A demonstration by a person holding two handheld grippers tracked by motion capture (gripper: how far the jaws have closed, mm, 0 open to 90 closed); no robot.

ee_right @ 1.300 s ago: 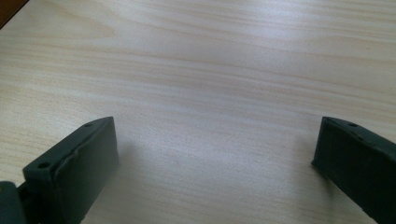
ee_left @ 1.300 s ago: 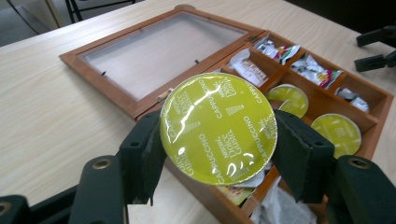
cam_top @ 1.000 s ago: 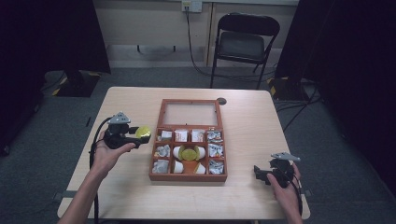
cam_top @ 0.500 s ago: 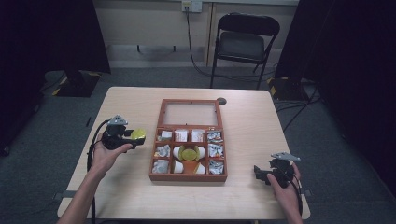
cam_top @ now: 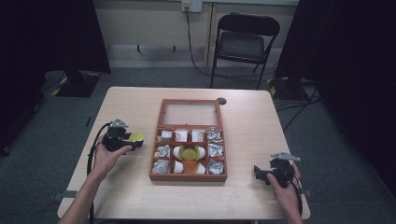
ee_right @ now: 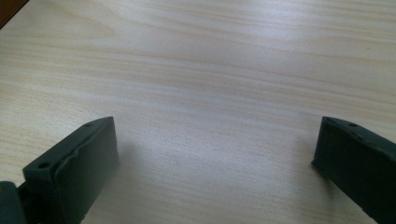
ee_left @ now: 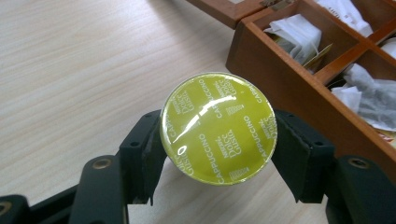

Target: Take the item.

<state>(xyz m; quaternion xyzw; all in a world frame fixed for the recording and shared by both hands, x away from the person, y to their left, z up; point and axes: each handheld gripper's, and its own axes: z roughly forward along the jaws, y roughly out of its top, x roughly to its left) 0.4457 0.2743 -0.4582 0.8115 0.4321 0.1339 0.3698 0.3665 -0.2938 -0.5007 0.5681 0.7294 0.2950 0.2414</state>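
Leftward and nearer me drifts my left gripper (cam_top: pixel 133 141), away from the wooden box (cam_top: pixel 188 174) on the table (cam_top: pixel 243 200).
It clamps the yellow-green capsule (ee_left: pixel 218 128) by its sides, foil lid facing the camera; my right gripper (ee_right: pixel 215 158) rests on the tabletop, jaws spread wide.

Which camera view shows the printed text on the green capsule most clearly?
The left gripper view: the green capsule is close, held between the left gripper's fingers, and "CAPPUCCINO" is readable on its lid. The high view shows it as a small yellow-green spot beside the wooden box.
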